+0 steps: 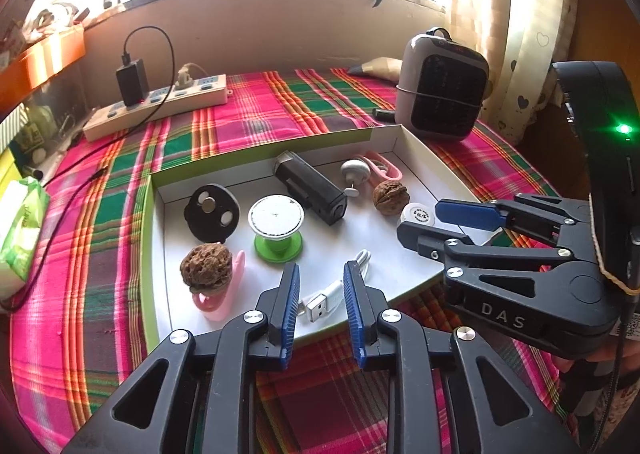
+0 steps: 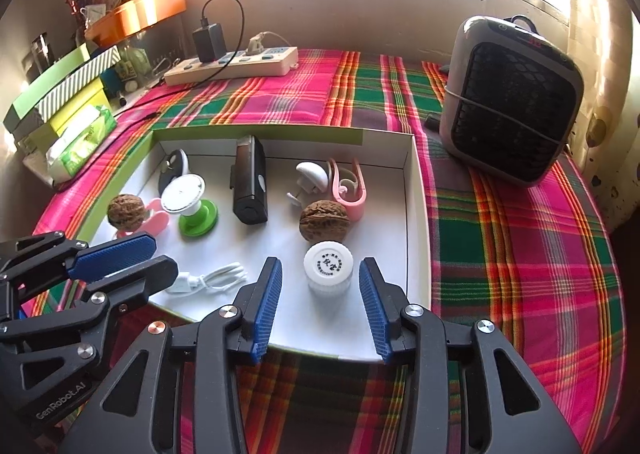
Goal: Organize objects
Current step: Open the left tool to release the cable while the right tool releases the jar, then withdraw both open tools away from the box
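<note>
Right wrist view: right claw (image 2: 320,294) spread wide, empty, straddling a white-capped jar (image 2: 328,268) near the front of the white tray (image 2: 418,214). Left wrist view alone shows the USB plug of the white cable (image 1: 320,304) between the left claw (image 1: 320,304) pads, parted, apparently not touching. Walnut (image 2: 324,220) behind jar; heater (image 2: 512,102) on the plaid table.
</note>
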`<state>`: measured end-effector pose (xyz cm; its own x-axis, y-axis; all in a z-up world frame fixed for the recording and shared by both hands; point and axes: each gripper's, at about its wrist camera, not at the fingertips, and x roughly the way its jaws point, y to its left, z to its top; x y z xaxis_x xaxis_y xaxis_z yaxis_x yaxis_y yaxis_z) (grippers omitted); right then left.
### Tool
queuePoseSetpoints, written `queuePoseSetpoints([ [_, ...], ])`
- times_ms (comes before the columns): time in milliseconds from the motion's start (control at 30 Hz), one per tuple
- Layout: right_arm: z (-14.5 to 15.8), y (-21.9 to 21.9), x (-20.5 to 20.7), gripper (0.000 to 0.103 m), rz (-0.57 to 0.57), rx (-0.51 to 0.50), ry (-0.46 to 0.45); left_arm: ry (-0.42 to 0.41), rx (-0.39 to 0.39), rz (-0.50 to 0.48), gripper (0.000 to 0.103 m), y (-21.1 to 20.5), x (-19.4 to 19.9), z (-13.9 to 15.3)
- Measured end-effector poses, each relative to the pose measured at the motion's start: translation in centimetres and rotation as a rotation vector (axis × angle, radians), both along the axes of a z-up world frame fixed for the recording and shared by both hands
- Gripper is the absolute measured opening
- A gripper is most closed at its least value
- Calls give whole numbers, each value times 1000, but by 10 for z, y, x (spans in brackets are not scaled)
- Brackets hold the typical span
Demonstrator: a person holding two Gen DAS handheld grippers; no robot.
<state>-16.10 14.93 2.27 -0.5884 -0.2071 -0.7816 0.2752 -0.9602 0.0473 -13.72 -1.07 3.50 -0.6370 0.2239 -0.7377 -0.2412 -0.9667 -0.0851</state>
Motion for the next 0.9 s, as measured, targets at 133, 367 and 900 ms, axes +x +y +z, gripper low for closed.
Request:
queuePoseSetpoints([
  [133,6,0,10,42,-3,-12,16,-1,-6,30,23,-3,6,3],
  [367,13,-3,31,43,-9,-26,41,10,-17,89,24,-9,24,8],
  [900,2,-7,70,48,-14,-7,46,10,-74,180,25,-9,61,-4],
])
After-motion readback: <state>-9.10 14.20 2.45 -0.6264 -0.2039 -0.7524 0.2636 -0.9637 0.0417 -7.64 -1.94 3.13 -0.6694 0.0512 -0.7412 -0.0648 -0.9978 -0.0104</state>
